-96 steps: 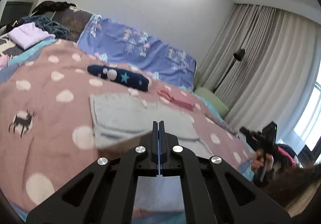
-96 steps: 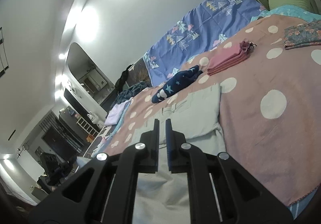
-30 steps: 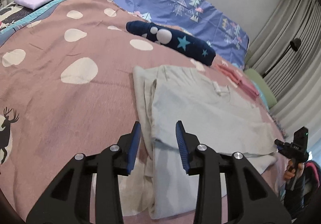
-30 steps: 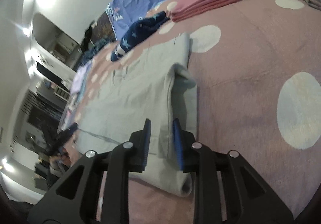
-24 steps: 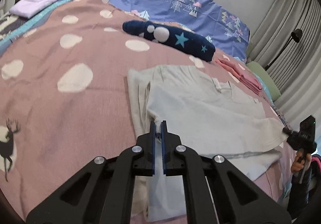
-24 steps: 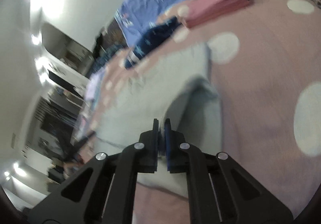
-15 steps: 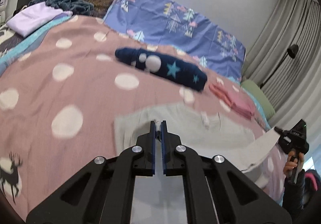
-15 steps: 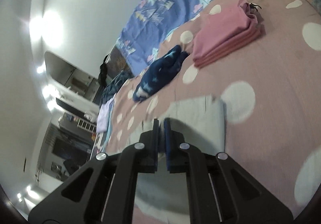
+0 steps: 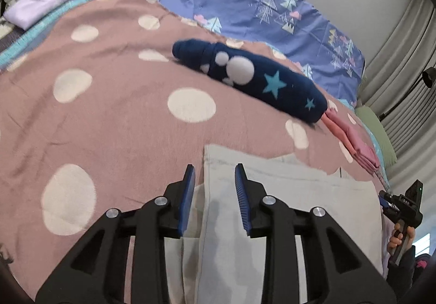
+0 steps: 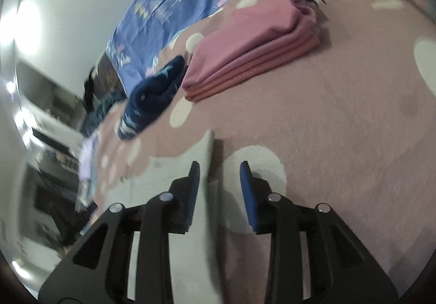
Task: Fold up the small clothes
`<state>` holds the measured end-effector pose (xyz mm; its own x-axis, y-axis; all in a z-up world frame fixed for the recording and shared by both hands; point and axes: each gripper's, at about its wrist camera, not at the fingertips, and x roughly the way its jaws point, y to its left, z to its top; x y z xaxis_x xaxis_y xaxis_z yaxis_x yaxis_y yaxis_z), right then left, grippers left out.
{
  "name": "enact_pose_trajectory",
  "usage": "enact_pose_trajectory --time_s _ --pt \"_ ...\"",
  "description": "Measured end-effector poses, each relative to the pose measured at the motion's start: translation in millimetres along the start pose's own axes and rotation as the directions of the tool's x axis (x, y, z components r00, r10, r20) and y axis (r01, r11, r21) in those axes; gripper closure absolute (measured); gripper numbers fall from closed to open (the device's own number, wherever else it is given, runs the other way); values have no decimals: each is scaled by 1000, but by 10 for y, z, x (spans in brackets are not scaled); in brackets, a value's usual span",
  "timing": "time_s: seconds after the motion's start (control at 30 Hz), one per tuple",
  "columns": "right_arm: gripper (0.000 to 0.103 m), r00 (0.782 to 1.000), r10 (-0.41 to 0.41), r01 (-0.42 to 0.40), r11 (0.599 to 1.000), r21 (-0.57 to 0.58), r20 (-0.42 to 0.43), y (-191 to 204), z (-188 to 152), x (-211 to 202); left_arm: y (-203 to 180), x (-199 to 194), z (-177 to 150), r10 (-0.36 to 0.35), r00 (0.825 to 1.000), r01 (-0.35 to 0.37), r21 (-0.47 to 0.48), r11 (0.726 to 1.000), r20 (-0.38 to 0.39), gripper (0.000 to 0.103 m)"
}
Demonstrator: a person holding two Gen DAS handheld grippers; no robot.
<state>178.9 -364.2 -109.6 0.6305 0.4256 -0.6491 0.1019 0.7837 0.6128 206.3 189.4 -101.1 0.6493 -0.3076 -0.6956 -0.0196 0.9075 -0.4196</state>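
Observation:
A pale grey garment (image 9: pixel 286 195) lies folded flat on the pink polka-dot bedspread (image 9: pixel 109 118). My left gripper (image 9: pixel 215 170) is open, its jaws straddling the garment's near left folded corner. My right gripper (image 10: pixel 219 167) is open over the garment's other corner (image 10: pixel 201 154), just above the bedspread (image 10: pixel 340 113). The right gripper also shows at the far right of the left wrist view (image 9: pixel 400 206), held in a hand. Neither gripper holds cloth.
A rolled navy star-print garment (image 9: pixel 250 80) (image 10: pixel 152 94) and a folded pink stack (image 9: pixel 354 140) (image 10: pixel 253 45) lie beyond the grey garment. A lilac folded piece (image 9: pixel 46 1) sits far left. Blue patterned pillows (image 9: pixel 267 9) and curtains (image 9: pixel 403 64) stand behind.
Both grippers were shut on the grey garment's near edge and carried it up and over toward the far edge. Now both have opened and let go, with the garment folded in half.

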Motion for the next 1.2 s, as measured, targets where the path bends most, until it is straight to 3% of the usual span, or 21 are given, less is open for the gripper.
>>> enact_pose_trajectory --time_s 0.07,0.27,0.33,0.37,0.43,0.57,0.73,0.87,0.93,1.0,1.03,1.13,1.2 --pt "63 1000 2 -2 999 -35 -7 47 20 63 2 119 -28 -8 1000 8 7 1000 -26 64" --pt "61 999 -35 32 992 -125 -24 231 90 346 -118 340 -42 -18 997 24 80 997 -70 67" --pt "84 998 -55 52 988 -145 -16 251 112 393 -153 371 -19 -14 997 21 101 995 -71 97" --pt "99 998 -63 59 987 -151 -15 262 130 411 -169 378 5 -12 997 19 108 994 -70 97" --pt "99 999 -44 43 990 -133 -5 263 143 386 -191 296 35 -23 999 27 120 992 -35 101" --pt "99 998 28 -21 988 -155 47 416 102 92 -311 -73 60 -80 996 72 150 986 49 101" --pt "99 984 125 -88 961 -260 127 806 -40 -516 -523 -841 -37 -150 974 108 238 965 168 101" --pt "99 960 199 -126 936 -329 199 1071 -35 -923 -660 -1406 -44 -159 950 79 285 955 268 101" --pt "99 958 186 -104 934 -341 217 1132 40 -918 -688 -1529 20 -157 942 64 300 952 298 101" --pt "99 970 147 -77 943 -325 196 1136 165 -716 -677 -1470 94 -139 946 52 287 956 293 101" --pt "99 978 118 -59 948 -314 172 1121 227 -557 -660 -1316 147 -124 959 49 286 957 253 101" --pt "98 1000 -14 20 972 -232 27 844 350 174 -551 -723 174 -5 988 -41 288 957 156 97" --pt "95 991 -124 113 972 -205 -40 653 311 551 -386 -161 94 113 993 -119 266 957 36 97"
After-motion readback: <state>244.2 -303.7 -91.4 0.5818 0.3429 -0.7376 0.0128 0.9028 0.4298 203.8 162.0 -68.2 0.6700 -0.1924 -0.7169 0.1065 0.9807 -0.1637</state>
